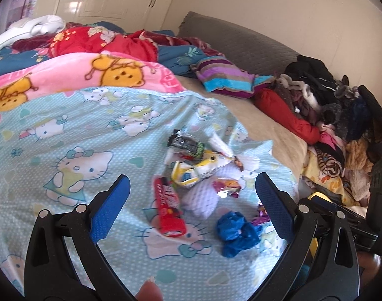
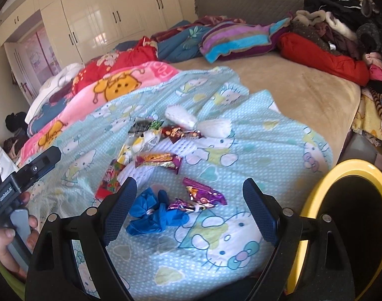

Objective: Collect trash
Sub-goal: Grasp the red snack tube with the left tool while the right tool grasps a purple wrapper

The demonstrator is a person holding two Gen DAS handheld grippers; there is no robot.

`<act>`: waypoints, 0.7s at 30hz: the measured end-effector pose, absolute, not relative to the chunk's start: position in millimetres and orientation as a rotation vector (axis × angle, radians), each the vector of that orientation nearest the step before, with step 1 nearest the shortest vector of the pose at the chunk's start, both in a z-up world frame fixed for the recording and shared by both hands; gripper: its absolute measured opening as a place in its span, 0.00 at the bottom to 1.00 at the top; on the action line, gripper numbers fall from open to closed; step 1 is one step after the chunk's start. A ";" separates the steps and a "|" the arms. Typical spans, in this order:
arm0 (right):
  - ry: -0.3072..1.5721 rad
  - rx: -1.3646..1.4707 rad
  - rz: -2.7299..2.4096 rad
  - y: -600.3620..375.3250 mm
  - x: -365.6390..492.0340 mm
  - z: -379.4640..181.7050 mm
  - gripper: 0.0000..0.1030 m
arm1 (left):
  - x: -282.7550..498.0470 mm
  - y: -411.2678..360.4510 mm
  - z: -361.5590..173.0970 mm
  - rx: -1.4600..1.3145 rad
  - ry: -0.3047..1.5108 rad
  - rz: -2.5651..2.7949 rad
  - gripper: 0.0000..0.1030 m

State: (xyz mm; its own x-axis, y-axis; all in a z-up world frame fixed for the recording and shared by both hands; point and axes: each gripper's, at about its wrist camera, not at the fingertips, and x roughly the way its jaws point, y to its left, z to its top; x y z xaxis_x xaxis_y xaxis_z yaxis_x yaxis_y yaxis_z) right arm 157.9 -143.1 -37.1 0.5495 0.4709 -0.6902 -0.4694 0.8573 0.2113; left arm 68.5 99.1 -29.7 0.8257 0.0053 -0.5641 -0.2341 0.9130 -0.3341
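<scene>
Though lying flat, red wrapper (image 1: 169, 207) lengthwise, away from claw (image 1: 192, 200).

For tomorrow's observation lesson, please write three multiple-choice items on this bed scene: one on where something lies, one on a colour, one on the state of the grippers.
1. Where does the trash lie?
A. On the light-blue cat-print sheet
B. On the grey headboard
C. Inside the wardrobe

2. What colour is the rim of the bin at the bedside?
A. Green
B. Yellow
C. White

3. How do the two grippers stand?
A. Both shut on wrappers
B. One open, one shut
C. Both open, holding nothing

Answers:
1. A: the crumpled blue glove, purple wrapper and red packet all rest on the cat-print sheet.
2. B: the bin has a yellow rim around a dark inside.
3. C: the left gripper and right gripper have their jaws spread wide above the litter, gripping nothing.
</scene>
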 end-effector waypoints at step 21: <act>0.989 0.073 0.464 -140.9 194.8 -90.9 0.81 | 86.5 106.8 -81.3 -0.483 0.747 0.130 0.70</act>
